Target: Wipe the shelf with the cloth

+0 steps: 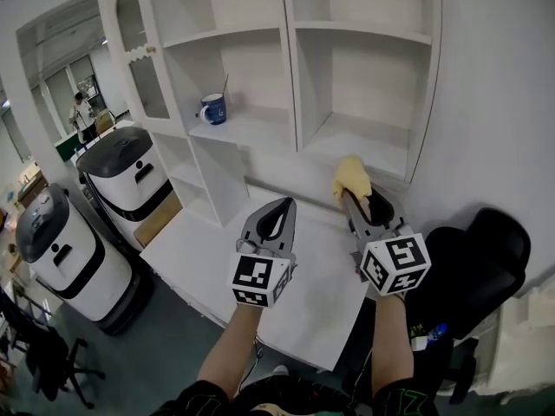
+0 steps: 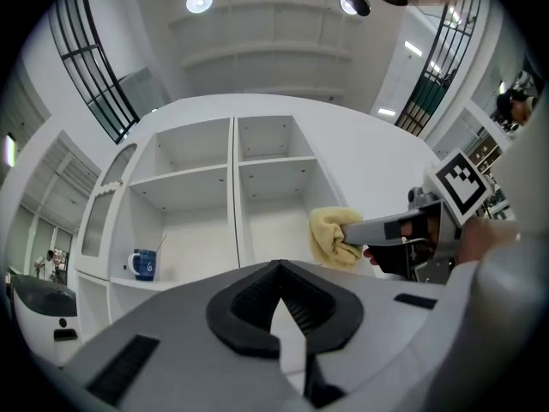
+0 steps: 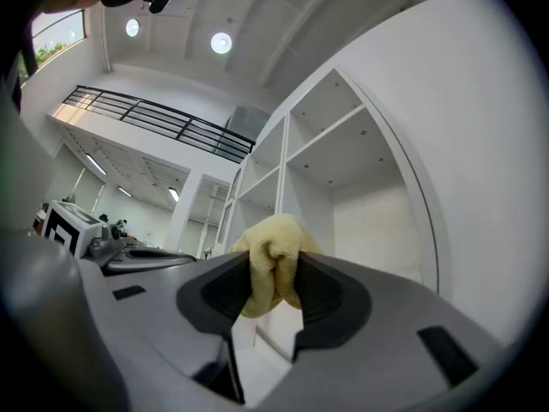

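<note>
Right gripper (image 1: pixel 351 196) clamps the yellow cloth (image 1: pixel 351 177), forearm stretched forward and jaws aimed at the shelf (image 1: pixel 373 137). Cloth is bunched at the jaw tips, at the front edge of the shelf's lower right bay; contact with it can't be told. Left gripper (image 1: pixel 277 217) has its jaws together and empty, held short of the shelf. Blue mug (image 1: pixel 212 108) sits in the shelf's left bay.

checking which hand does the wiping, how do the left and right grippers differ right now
The right gripper is shut on the yellow cloth; the left gripper is shut on nothing. The right gripper reaches nearer the shelf; the left gripper sits further back over the table. Both point toward the shelf.
</note>
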`<state>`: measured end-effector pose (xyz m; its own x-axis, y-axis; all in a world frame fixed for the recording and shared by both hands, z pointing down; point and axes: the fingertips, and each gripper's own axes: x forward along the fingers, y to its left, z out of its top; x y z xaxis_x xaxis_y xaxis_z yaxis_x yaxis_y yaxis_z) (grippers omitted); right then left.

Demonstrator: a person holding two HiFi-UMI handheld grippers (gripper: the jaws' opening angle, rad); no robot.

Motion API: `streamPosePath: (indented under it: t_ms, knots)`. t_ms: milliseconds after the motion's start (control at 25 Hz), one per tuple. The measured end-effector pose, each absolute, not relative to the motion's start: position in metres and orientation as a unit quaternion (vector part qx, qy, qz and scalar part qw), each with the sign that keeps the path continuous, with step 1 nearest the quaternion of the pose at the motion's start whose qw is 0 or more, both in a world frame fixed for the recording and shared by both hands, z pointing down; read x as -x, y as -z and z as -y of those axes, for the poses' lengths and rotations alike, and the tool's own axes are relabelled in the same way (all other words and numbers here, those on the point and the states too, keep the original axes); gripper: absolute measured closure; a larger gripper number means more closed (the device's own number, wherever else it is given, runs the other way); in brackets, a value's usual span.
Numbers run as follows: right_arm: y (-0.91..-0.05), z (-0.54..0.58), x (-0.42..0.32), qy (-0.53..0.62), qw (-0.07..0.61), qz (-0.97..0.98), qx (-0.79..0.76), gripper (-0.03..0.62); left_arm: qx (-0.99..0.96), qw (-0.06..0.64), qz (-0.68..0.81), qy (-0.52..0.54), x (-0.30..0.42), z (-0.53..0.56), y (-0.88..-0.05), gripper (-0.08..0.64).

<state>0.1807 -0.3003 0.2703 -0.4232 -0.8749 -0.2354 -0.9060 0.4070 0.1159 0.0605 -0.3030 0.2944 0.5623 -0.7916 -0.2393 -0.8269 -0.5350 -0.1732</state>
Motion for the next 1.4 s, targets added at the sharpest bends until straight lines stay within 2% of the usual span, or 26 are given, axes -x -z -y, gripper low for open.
streamPosePath:
  t_ms: [280, 920, 1400]
  knots:
    - [-0.216, 0.345, -0.176, -0.159, 0.063, -0.829, 0.533, 0.454, 0.867, 0.170, -0.461, -0.081, -0.056, 0.328, -0.256, 0.560]
    - [-0.149, 0.430, -0.183, -0.180, 0.059, -0.795, 0.576, 0.454, 0.862, 0.233, -0.443, -0.083, -0.059, 0.348, -0.212, 0.560]
    - [-0.110, 0.487, -0.186, -0.185, 0.030, -0.784, 0.592, 0.454, 0.870, 0.233, -0.427, -0.082, -0.061, 0.365, -0.204, 0.560]
